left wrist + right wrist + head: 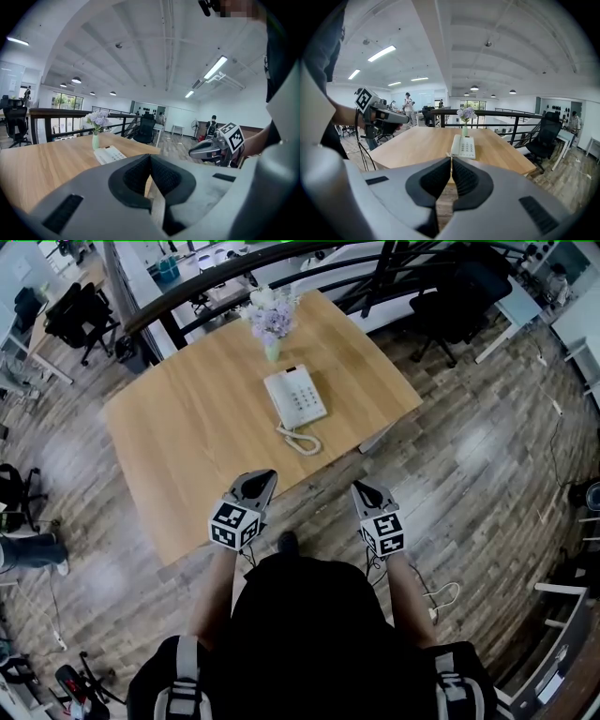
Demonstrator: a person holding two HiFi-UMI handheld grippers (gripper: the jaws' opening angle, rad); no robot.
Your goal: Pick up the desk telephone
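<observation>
A white desk telephone [295,397] with a coiled cord [300,440] lies on the wooden table [187,427], its handset on the left side. It also shows as the phone [108,154] in the left gripper view and the phone [463,146] in the right gripper view. My left gripper [266,480] hangs over the table's near edge, shut and empty. Just off that edge, over the floor, my right gripper [361,491] is also shut with nothing in it. Both point toward the phone from well short of it.
A small vase of pale purple flowers [271,317] stands just behind the phone. A black railing [309,268] runs past the table's far side, with office chairs [80,315] beyond. Wooden floor [487,456] surrounds the table.
</observation>
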